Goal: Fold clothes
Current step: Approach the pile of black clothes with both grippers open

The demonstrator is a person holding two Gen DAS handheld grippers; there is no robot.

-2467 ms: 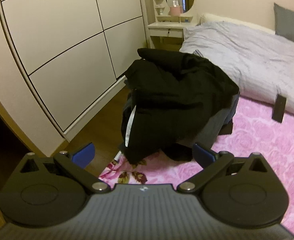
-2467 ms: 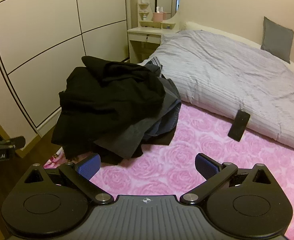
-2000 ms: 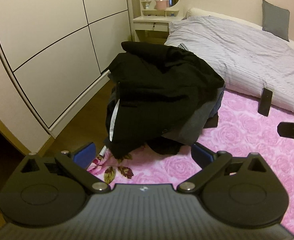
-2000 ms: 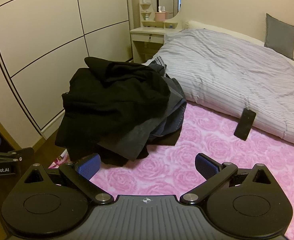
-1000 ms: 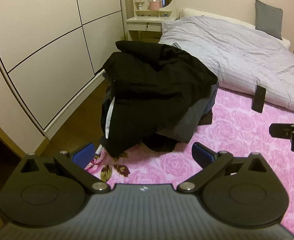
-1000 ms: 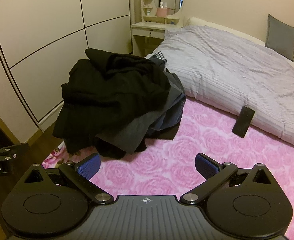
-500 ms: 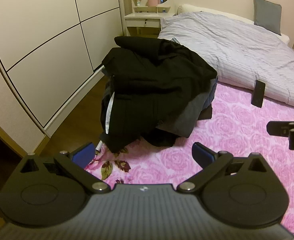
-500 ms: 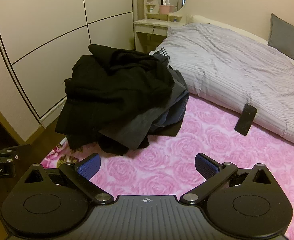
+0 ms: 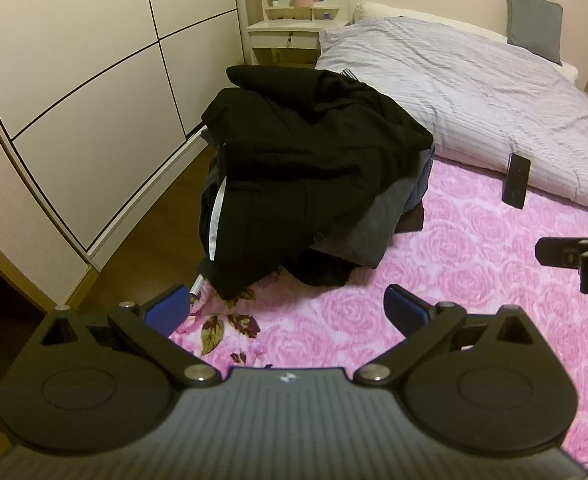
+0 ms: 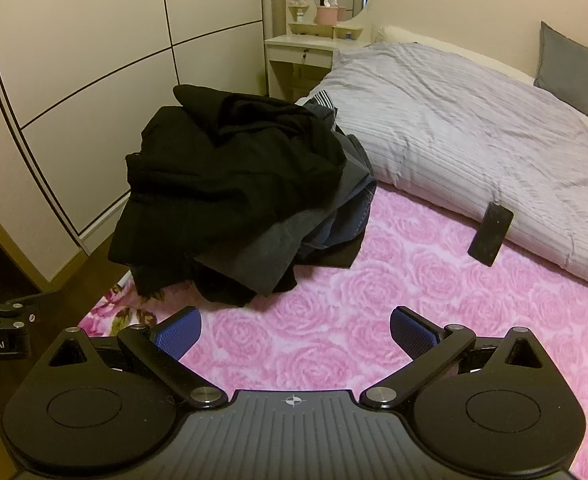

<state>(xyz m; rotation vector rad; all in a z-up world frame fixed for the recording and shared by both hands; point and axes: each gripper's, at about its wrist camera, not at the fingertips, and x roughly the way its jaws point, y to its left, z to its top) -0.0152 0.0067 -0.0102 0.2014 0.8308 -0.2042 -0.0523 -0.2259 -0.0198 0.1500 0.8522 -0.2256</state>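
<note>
A heap of dark clothes [image 9: 309, 176] sits at the corner of a pink rose-patterned blanket [image 9: 473, 280]; a black garment lies on top, with grey and blue pieces under it. The same heap [image 10: 234, 192] fills the middle left of the right wrist view. My left gripper [image 9: 288, 308] is open and empty, a short way in front of the heap. My right gripper [image 10: 295, 332] is open too, above the pink blanket [image 10: 373, 320] and nearer the heap's right side. Neither gripper touches the clothes.
White wardrobe doors [image 9: 74, 80] run along the left, with a strip of wooden floor [image 9: 142, 224] before them. A grey striped duvet [image 10: 473, 128] covers the bed behind. A black phone [image 10: 489, 234] leans on the duvet's edge. A white dresser [image 10: 305, 52] stands at the back.
Both grippers have drifted a little to the right and slightly nearer the heap, staying open. The clothes have not moved.
</note>
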